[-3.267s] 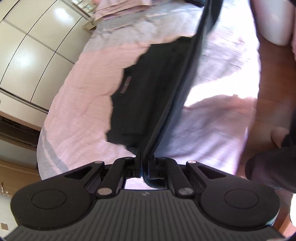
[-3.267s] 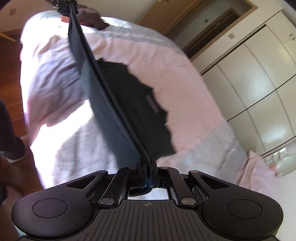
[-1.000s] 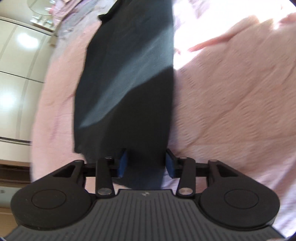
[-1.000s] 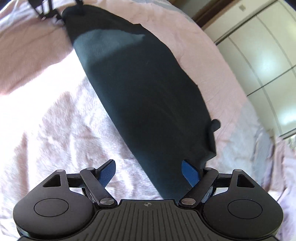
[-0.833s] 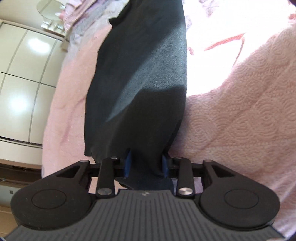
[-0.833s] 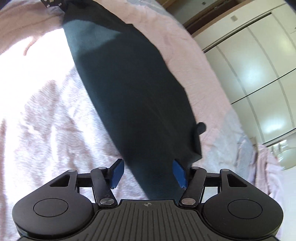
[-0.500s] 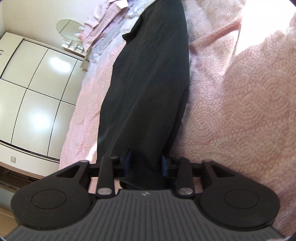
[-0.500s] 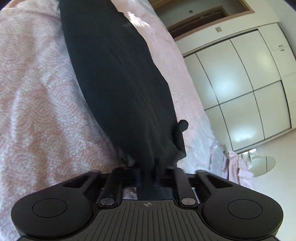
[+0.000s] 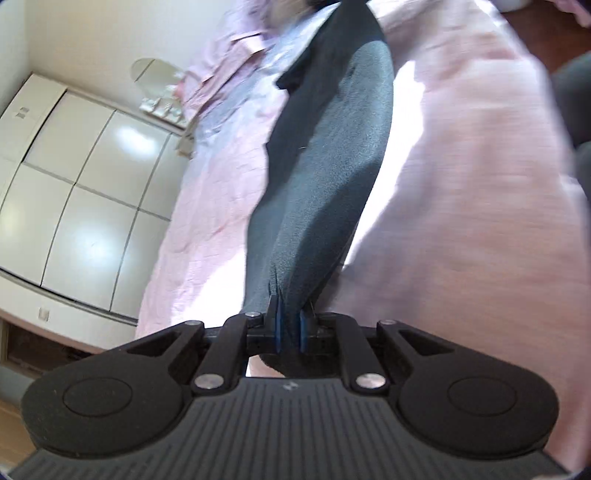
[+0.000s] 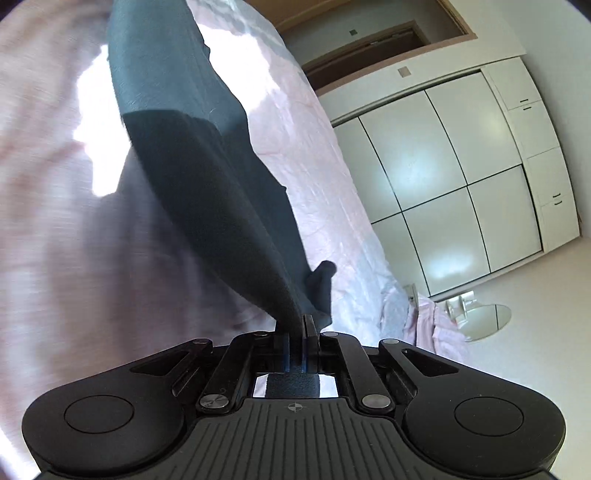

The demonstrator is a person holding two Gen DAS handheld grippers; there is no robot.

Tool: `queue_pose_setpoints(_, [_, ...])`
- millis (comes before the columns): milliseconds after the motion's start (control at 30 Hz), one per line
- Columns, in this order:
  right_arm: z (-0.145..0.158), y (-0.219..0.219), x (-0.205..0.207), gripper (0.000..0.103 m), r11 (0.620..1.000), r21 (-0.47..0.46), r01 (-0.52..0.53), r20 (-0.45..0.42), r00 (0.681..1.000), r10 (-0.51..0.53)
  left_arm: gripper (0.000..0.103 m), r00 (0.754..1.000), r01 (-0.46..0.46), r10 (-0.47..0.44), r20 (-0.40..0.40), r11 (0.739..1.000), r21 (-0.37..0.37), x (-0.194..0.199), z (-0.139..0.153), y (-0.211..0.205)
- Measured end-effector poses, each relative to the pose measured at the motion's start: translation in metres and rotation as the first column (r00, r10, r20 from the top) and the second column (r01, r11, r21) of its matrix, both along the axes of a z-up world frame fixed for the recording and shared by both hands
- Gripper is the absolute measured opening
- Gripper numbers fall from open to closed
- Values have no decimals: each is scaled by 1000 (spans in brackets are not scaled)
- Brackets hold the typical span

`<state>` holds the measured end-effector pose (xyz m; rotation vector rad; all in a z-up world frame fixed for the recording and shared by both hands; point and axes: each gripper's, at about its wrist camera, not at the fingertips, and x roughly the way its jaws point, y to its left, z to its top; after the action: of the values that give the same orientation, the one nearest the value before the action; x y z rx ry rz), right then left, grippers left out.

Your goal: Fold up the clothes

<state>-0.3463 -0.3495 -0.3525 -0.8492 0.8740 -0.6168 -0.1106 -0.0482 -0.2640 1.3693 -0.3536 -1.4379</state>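
A dark grey garment (image 9: 325,177), folded into a long strip, stretches over a pink bedspread (image 9: 472,192). My left gripper (image 9: 289,325) is shut on one end of it, the cloth bunched between the blue pads. My right gripper (image 10: 295,343) is shut on the other end of the garment (image 10: 207,177), and a small flap of cloth sticks up just beyond the fingers. The garment is lifted off the bed near both grippers and hangs taut between them.
White wardrobe doors (image 9: 81,206) stand beyond the bed, also in the right wrist view (image 10: 443,177). A pink pillow pile (image 9: 229,55) and a small round mirror (image 10: 484,321) lie at the bed's head. Wooden floor (image 9: 535,33) borders the bed; a dark doorway (image 10: 365,48) is far off.
Both grippers, open around the garment's ends a second ago, have shut on the cloth and lifted it off the bedspread.
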Motion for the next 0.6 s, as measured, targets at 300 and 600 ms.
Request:
queue_pose_setpoints(300, [-38, 90, -71, 5, 994, 88, 70, -54, 996, -66, 11, 996, -59, 63, -56, 996, 65, -31, -45, 90])
queue_pose_setpoints(600, [-13, 78, -135, 32, 941, 167, 295, 59, 949, -309, 18, 972, -229, 231, -51, 972, 49, 28, -8, 110])
